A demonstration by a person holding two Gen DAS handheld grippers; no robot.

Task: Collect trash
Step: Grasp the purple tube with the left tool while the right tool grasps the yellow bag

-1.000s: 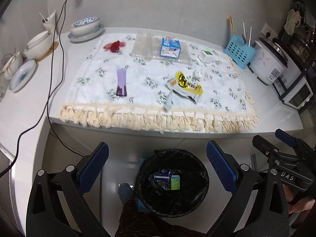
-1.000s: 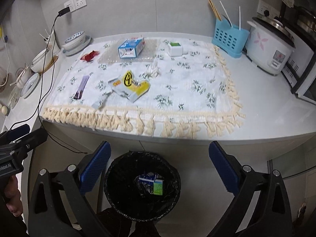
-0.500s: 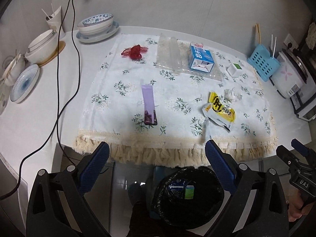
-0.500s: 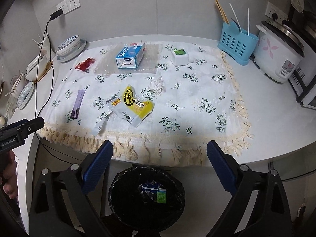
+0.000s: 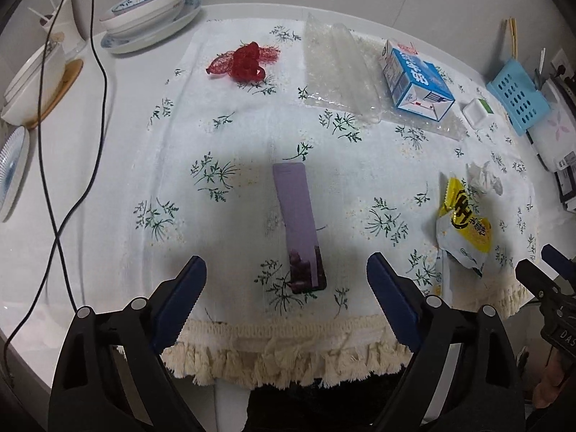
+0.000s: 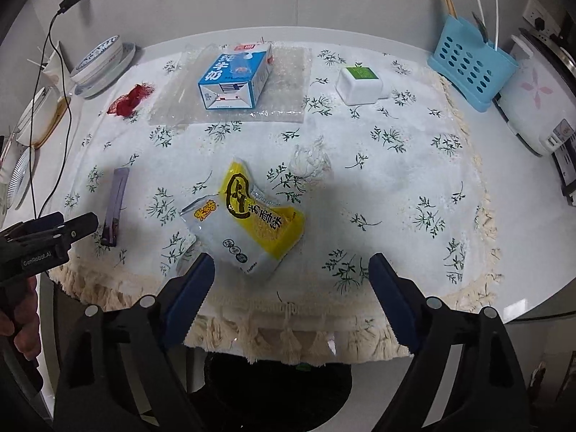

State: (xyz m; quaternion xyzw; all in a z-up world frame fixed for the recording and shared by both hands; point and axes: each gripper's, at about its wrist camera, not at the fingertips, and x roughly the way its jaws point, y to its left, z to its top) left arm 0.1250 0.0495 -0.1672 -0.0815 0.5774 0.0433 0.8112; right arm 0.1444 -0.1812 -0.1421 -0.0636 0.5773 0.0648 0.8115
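Note:
A purple sachet [image 5: 300, 230] lies on the floral cloth [image 5: 216, 136], just ahead of my open, empty left gripper [image 5: 286, 270]. A yellow snack wrapper [image 6: 257, 217] lies just ahead of my open, empty right gripper [image 6: 291, 266]; it also shows in the left wrist view [image 5: 462, 226]. Further back lie a crumpled tissue [image 6: 309, 160], a blue milk carton [image 6: 234, 77] on a clear plastic sheet [image 6: 288, 104], and a red net scrap [image 5: 244, 59]. The black-lined bin [image 6: 277, 392] stands below the table edge.
Bowls and plates [image 5: 144, 10] stand at the back left, with a black cable [image 5: 97, 72] running across the counter. A white box [image 6: 360, 84], a blue utensil basket [image 6: 468, 63] and a rice cooker [image 6: 536, 104] stand at the right.
Both grippers have moved up and forward from over the bin to the table's front edge. The left now faces the purple sachet, the right the yellow wrapper. Both stay open.

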